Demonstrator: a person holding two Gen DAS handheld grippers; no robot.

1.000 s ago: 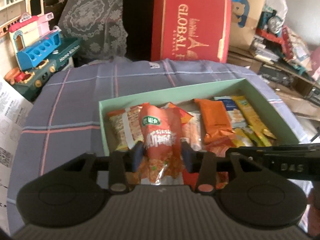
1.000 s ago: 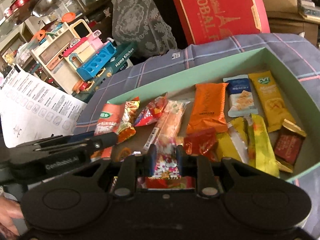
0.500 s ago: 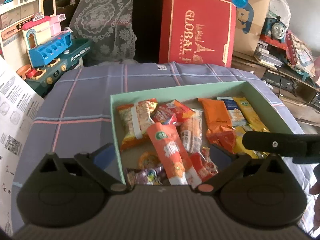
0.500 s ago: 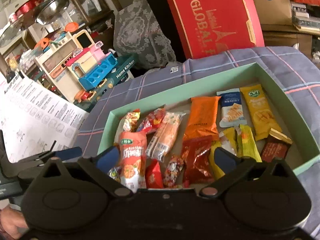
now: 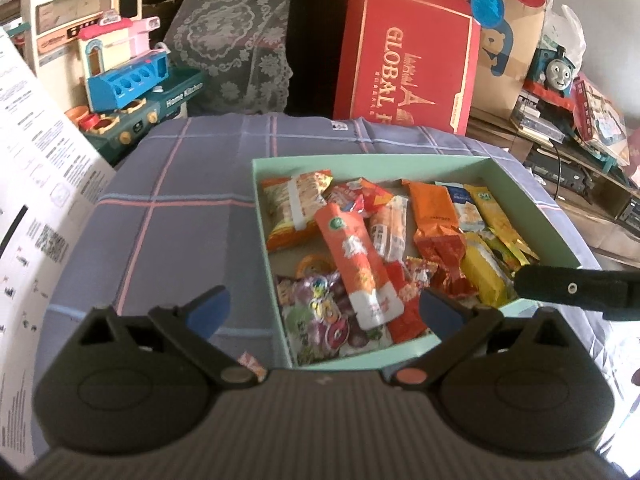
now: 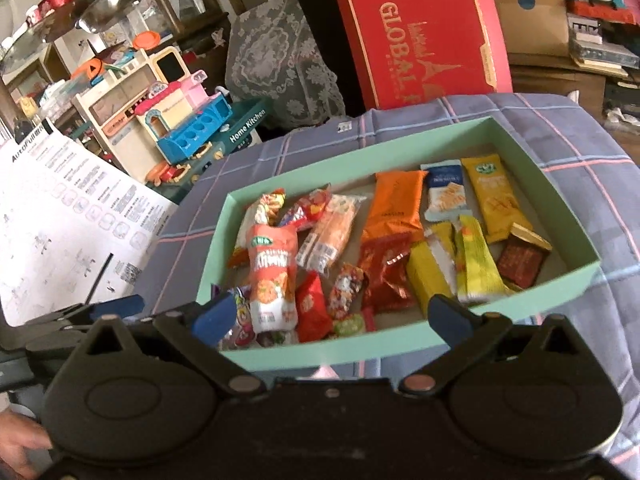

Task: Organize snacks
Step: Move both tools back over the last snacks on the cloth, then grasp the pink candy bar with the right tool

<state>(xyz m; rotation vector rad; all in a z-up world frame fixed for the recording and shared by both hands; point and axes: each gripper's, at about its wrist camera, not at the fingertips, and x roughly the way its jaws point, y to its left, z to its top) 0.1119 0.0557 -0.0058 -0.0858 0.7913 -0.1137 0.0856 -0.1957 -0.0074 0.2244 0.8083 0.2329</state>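
Observation:
A mint-green box (image 5: 532, 208) (image 6: 400, 340) sits on a plaid cloth and holds several snack packets. An orange-red pouch (image 5: 356, 264) (image 6: 272, 276) lies in its near left part, on top of other packets. A small red-white candy (image 6: 346, 290) lies beside it. My left gripper (image 5: 322, 312) is open and empty, above the box's near left corner. My right gripper (image 6: 330, 316) is open and empty, above the box's near edge. The right gripper's side shows in the left wrist view (image 5: 576, 288); the left gripper's finger shows in the right wrist view (image 6: 100, 308).
A small wrapped candy (image 5: 252, 364) lies on the plaid cloth (image 5: 168, 216) outside the box, under my left gripper. A white printed sheet (image 5: 36, 184) stands at the left. A red GLOBAL box (image 5: 408, 76), a toy kitchen (image 5: 120, 76) and clutter stand behind.
Both grippers opened and pulled back and up from the box. The orange-red pouch left my left gripper and lies in the box; the candy left my right gripper.

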